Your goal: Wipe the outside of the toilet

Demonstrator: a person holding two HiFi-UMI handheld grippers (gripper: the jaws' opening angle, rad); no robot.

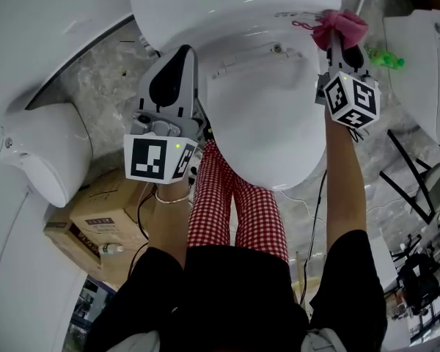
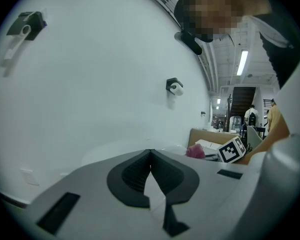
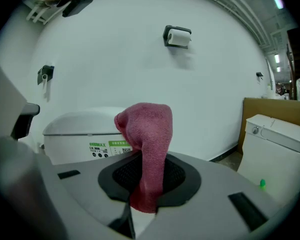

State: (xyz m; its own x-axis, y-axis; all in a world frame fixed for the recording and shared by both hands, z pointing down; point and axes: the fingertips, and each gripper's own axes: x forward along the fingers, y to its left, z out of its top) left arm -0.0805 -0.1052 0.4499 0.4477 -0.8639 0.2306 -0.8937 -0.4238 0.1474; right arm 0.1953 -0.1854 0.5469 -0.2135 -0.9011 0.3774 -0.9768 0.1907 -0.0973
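At upper right, the right gripper (image 1: 339,44) is clamped on a pink cloth (image 1: 342,25) beside the white toilet (image 1: 268,123). Left of centre, the left gripper (image 1: 174,61) has its jaws together, holding nothing.

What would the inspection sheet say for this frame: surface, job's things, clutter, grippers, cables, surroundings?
Surface: grey marbled floor.
Job's things: white toilet, lid down; pink cloth held up by the tank's right side, contact unclear.
Clutter: cardboard box on the floor at left; small green thing at right, too small to name.
Grippers: left gripper jaws together, nothing between them; right gripper shut on the cloth.
Cables: thin black cable running down beside the person's right arm.
Surroundings: other toilets at left and right; paper roll holder on the white wall.
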